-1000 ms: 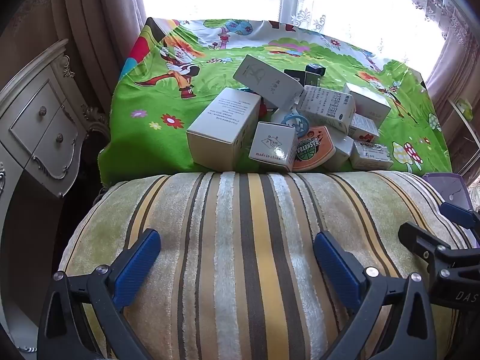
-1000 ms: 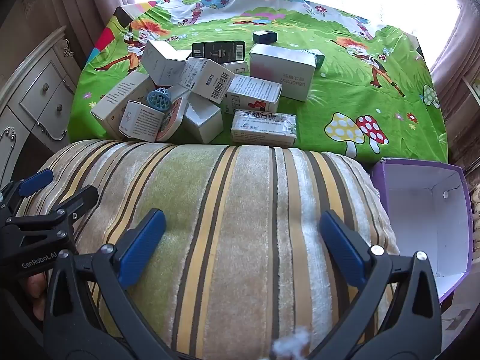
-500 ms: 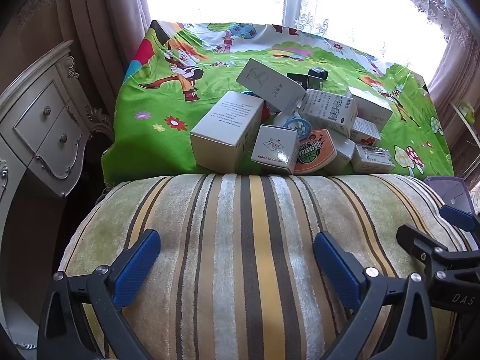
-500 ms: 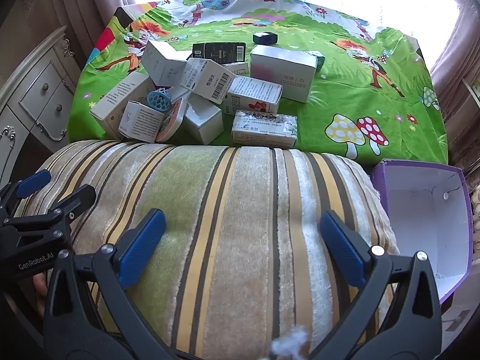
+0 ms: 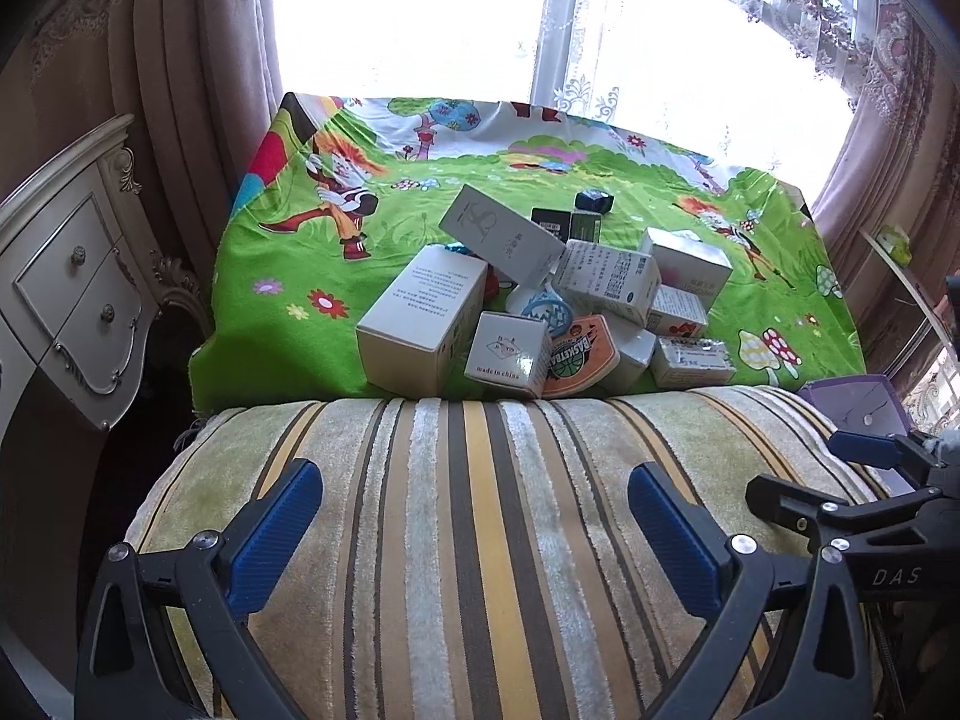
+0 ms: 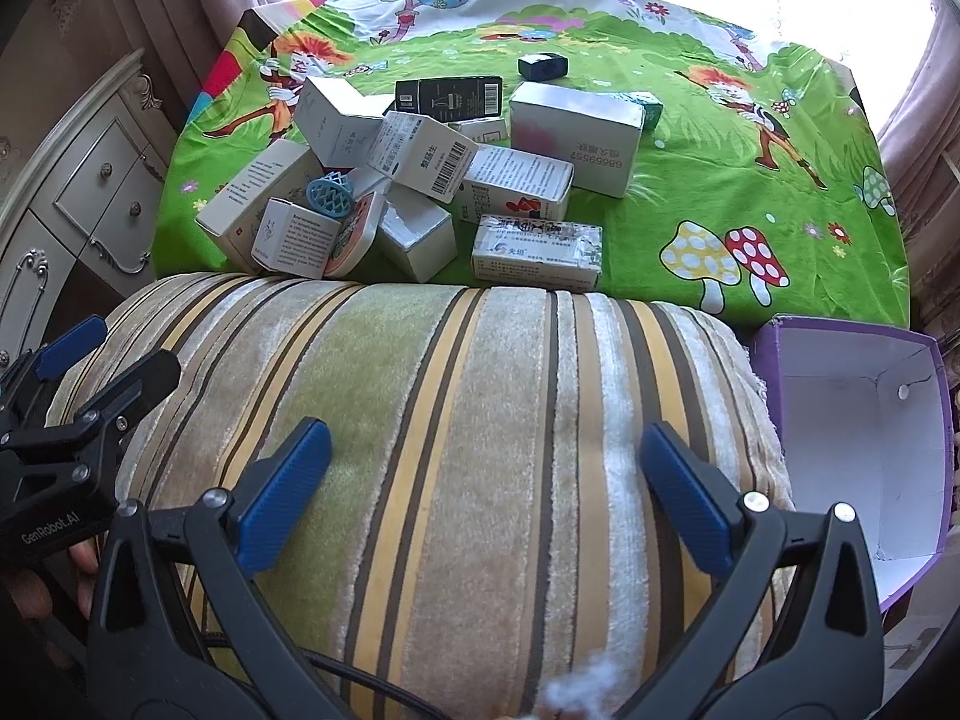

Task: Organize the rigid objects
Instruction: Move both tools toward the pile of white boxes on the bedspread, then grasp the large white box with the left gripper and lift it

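Task not started, by the look of it. Both tongs gape wide and hold nothing: left tongs (image 5: 474,516) and right tongs (image 6: 486,474) hover over the striped cushion (image 6: 450,420), well short of the goods.

The boxes (image 6: 420,180) sit in a loose heap on the green cloth (image 6: 720,150), just past the cushion edge. Several lean or lie on each other; a blue mesh piece (image 6: 329,195) rests on top near the left of the pile. A small dark box (image 6: 542,66) sits apart at the back.

The purple bin (image 6: 852,420) stands to the right of the cushion, open, white inside, empty. Likely the drop target.

Done: nothing sorted. Left: every box, probably one by one. Nearest candidate for the right tongs is the flat carton (image 6: 537,252) at the front edge.
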A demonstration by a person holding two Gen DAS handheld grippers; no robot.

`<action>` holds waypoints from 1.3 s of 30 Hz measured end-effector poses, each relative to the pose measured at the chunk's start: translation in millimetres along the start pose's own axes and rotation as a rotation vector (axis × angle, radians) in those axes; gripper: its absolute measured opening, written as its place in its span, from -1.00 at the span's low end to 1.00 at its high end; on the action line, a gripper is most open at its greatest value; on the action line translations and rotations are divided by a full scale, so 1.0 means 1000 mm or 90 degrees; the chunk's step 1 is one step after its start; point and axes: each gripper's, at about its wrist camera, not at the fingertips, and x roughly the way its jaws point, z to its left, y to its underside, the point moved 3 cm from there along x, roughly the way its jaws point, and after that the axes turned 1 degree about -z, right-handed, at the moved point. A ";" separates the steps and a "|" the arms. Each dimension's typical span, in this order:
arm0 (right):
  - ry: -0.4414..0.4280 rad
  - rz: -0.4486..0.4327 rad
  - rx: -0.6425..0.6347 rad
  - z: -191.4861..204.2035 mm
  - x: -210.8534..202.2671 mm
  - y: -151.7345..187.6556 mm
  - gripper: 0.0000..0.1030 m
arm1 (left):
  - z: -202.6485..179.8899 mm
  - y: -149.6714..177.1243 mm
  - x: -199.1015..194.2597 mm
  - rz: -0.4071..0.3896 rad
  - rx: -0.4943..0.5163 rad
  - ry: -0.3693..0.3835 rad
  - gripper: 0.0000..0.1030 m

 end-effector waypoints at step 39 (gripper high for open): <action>-0.021 -0.095 0.088 -0.054 0.031 -0.133 1.00 | 0.045 -0.123 0.108 0.097 -0.188 0.186 1.00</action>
